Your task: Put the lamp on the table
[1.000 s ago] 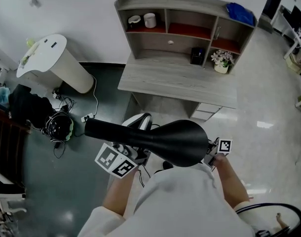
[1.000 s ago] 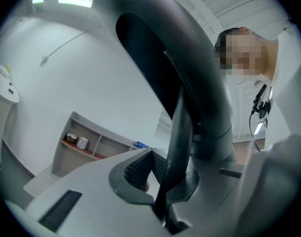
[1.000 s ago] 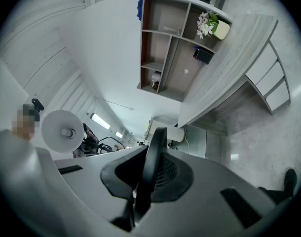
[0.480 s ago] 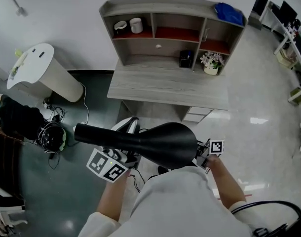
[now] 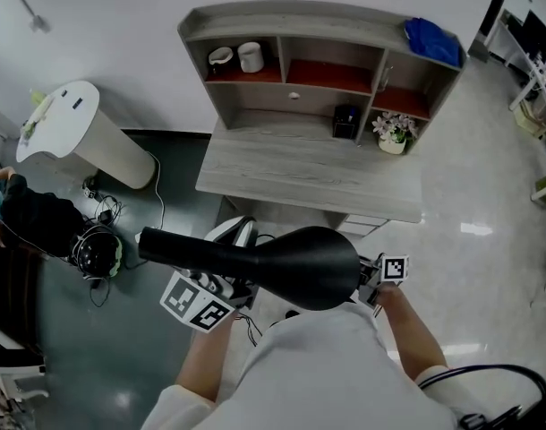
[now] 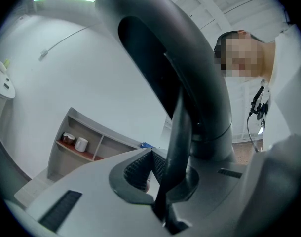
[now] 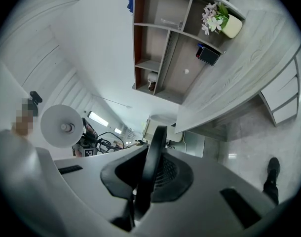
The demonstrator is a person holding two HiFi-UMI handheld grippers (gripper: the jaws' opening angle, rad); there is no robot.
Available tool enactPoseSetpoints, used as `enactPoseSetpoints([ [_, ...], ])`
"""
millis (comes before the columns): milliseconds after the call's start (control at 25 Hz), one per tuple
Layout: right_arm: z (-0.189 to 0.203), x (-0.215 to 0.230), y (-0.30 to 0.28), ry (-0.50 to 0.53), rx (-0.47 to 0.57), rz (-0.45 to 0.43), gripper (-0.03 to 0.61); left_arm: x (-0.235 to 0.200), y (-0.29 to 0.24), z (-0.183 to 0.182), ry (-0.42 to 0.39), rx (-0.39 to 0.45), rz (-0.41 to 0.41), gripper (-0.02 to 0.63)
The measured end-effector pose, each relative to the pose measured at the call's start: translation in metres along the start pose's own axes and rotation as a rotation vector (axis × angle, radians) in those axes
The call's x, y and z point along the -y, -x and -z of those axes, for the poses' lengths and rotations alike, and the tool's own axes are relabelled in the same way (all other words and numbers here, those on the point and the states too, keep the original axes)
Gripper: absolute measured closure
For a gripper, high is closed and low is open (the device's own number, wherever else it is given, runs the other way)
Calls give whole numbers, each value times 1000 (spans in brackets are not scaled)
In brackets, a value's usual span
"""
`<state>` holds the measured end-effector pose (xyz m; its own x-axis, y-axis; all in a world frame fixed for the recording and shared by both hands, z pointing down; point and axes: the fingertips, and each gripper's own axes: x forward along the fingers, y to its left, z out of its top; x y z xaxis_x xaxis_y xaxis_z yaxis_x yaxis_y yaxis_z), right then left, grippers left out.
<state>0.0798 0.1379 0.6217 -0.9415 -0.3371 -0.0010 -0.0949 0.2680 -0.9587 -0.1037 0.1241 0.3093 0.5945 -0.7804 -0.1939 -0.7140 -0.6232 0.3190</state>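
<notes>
Black lamp (image 5: 291, 262) lies crosswise, narrow end leftward, clenched by left tool (image 6: 168, 179) and right tool (image 7: 148, 174).

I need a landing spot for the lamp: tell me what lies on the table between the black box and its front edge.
Nothing: the table is bare from the black box to its front edge, in the head view.

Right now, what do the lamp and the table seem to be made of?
Lamp: black and smooth, matte with a soft sheen along its shade; probably painted metal or plastic, the look leaves it open. Table: pale grey wood grain in long streaks, matte; likely laminated board, though solid wood is possible.
</notes>
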Motion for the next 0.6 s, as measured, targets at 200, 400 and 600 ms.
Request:
enactPoseSetpoints([
  [200, -39, 16, -11, 16, -36, -2, 557, -22, -33, 1, -2, 13, -28, 606],
  [400, -74, 31, -21, 18, -64, -9, 557, -39, -62, 0, -15, 30, -45, 606],
  [600, -103, 39, -33, 20, -85, -24, 557, -57, -83, 1, -11, 43, -63, 606],
])
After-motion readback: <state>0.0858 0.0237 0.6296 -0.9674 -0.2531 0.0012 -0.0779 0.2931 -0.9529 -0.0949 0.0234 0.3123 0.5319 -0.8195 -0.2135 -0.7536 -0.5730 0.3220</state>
